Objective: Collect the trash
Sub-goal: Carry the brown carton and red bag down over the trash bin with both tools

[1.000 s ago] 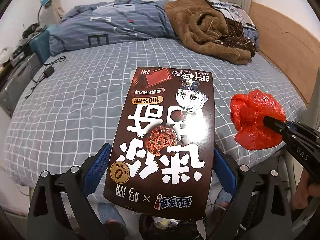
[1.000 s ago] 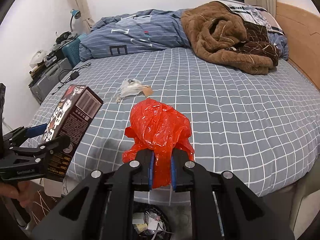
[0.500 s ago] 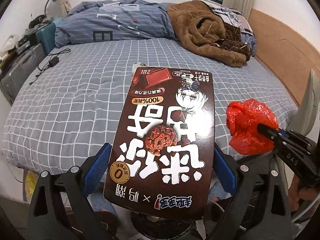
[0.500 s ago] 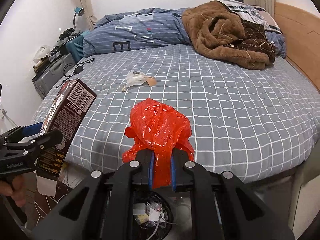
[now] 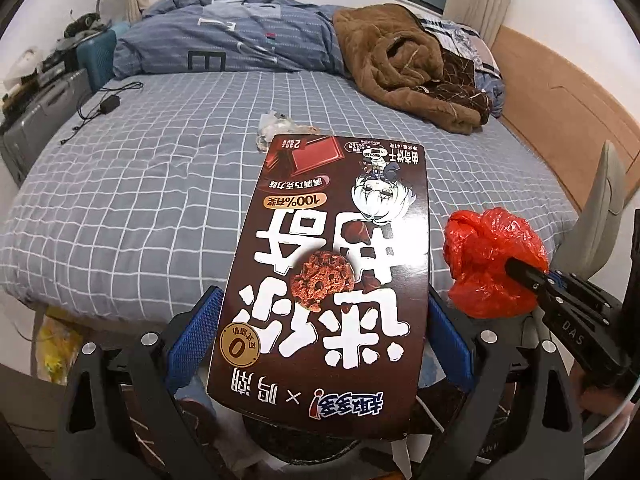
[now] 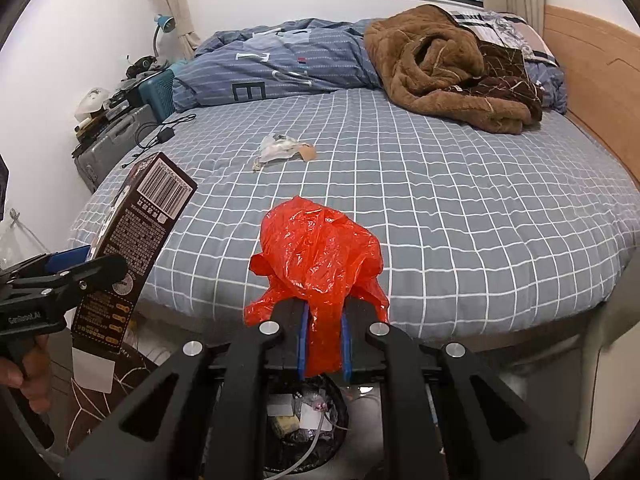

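Left wrist view: my left claw was clamped wide across the box, blue pads pressing its two long edges, so the big printed face lay flat toward the camera. I judged that grip suited a light, stiff carton that would otherwise swing. The box hung past the edge of the bed, over a dark bin whose rim just peeked out beneath it. Off to the right my right claw came in sideways, pinching the red bag. Out on the bed a clear wrapper lay uncollected, well apart from both claws.

Right wrist view: my right claw was pressed together on the red bag, the crumpled plastic bunched between the pads and ballooning above them. Directly below sat the bin, black-lined, already holding scraps of paper and packaging, though I couldn't make out each piece. My read: both hauls were lined up for a drop. The left claw held the box upright at the frame's left, a hand under it. The wrapper waited mid-bed.
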